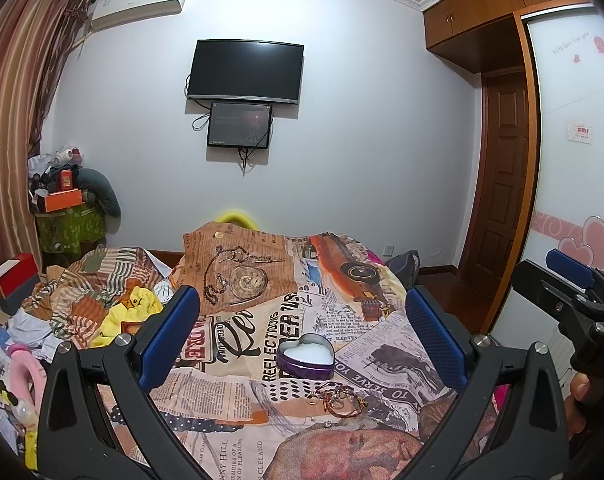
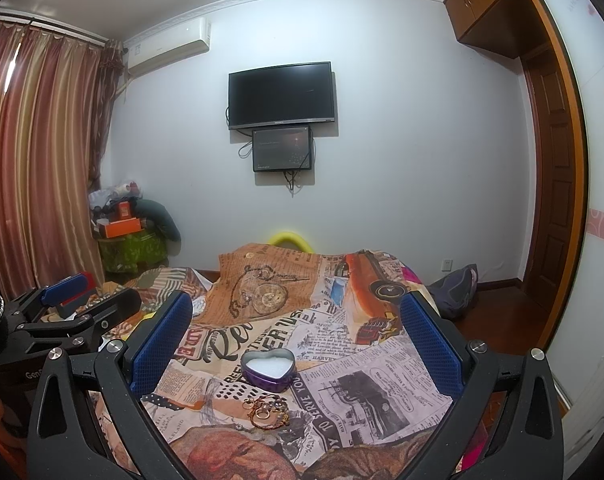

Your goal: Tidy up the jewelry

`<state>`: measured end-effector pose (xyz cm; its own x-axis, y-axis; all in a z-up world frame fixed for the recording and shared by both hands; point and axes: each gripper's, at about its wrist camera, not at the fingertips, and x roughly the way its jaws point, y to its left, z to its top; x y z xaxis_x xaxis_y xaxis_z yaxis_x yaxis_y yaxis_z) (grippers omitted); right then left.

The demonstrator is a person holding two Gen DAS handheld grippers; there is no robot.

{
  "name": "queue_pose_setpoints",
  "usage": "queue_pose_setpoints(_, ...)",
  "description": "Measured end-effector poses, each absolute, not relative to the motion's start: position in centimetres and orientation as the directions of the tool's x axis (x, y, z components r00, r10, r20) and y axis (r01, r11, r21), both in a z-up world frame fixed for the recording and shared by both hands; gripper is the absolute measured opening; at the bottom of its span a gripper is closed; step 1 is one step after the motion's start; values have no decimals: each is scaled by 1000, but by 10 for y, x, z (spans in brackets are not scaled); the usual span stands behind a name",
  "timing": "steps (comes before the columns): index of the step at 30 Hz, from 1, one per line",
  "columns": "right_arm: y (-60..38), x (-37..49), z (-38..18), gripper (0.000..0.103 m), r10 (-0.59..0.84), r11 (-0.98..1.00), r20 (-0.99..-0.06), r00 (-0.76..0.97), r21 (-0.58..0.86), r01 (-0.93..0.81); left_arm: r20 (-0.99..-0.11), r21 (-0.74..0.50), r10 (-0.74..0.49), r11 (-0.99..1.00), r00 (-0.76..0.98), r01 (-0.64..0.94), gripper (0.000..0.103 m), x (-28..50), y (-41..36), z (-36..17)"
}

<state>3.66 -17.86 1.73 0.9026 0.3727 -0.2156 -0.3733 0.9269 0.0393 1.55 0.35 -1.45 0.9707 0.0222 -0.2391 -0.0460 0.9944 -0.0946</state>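
While nothing has gone into it yet, we see the heart-shaped tin (image 1: 306, 356) sitting open on the bed (image 1: 382, 360), only its white lining showing. Just in front of it, the jewelry pile (image 1: 338, 396) of rings and chains lies tangled on the newspaper-print cover, so by our reckoning all the sorting remains. Our left gripper (image 1: 302, 320) is spread wide, empty, above the bed; our right gripper (image 2: 297, 328) likewise gapes, holding nothing.

Home bedroom: bed (image 1: 261, 320), wall-mounted TV (image 1: 245, 70), curtains (image 2: 41, 140), built-in wardrobe (image 1: 574, 120).
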Motion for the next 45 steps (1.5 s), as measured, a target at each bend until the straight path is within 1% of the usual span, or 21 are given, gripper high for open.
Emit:
queue_pose_setpoints(14,-178,39,15,103,378,924,-230,897,42,-379,-252,-97,22,994,968,-47,103,18,3,-18)
queue_pose_setpoints(20,-178,50,8,103,371,926,-265,890,42,-374,-293,-98,28,993,956,-60,103,33,8,-23)
queue_pose_setpoints(23,-178,60,1,103,364,929,-298,883,46,-368,-339,-98,27,993,940,-64,103,46,12,-32)
queue_pose_setpoints(28,-177,83,-18,103,354,930,-381,854,48,-364,-436,-95,32,992,900,-81,103,73,23,-56)
queue_pose_setpoints(34,-175,115,-49,103,321,935,-507,800,37,-353,-568,-97,28,990,823,-101,103,105,37,-93)
queue_pose_setpoints(40,-170,142,-83,103,317,926,-629,709,44,-374,-662,-96,5,991,749,-91,103,130,40,-128)
queue_pose_setpoints(43,-166,154,-101,103,352,910,-679,645,88,-404,-692,-99,-14,992,722,-75,97,140,38,-141)
queue_pose_setpoints(45,-161,161,-111,103,362,904,-700,615,102,-415,-712,-102,-26,993,702,-66,95,149,37,-150)
